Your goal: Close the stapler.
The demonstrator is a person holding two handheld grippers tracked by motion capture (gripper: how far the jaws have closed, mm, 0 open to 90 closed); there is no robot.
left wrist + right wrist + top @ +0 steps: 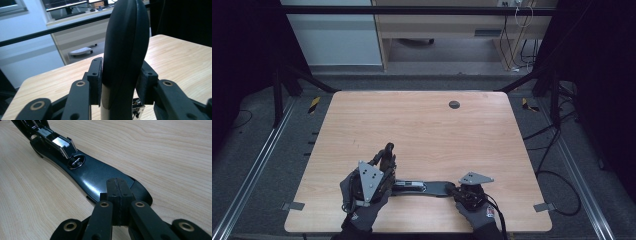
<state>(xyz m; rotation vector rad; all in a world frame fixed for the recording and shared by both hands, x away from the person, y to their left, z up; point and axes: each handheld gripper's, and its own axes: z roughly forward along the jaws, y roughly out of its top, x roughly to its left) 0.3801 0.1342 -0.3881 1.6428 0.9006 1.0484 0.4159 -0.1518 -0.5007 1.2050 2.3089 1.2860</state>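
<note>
Lying across the near part of the wooden table [422,130], a long dark stapler [422,186] is opened out flat, and the two grippers hide much of it in the high view.

At the left, the left gripper [388,152] stands over the stapler's left end, and its grey three-cornered plate and the gloved hand cover the spot where the tool meets the jaws. In the left gripper view a rounded black arm of the stapler [126,50] rises upright between the two pads; the jaws stand a little apart with both pads against its sides, so they hold it. Its top is cut off by the upper edge, and a pale strip and a bit of bright metal at its foot are hard to make out.

In the middle, the stapler's shiny metal track [409,184] shows between the hands. The right gripper view shows it more clearly as a silver channel [58,141] ending by a round metal stud, with the far end cut off at the upper left corner.

At the right, the right gripper [451,189] rests at the stapler's right end. Its jaws are pressed fully together, pad to pad, with their tips down on the dark base [100,177]. Whether anything thin is pinched between them I cannot tell.
</note>
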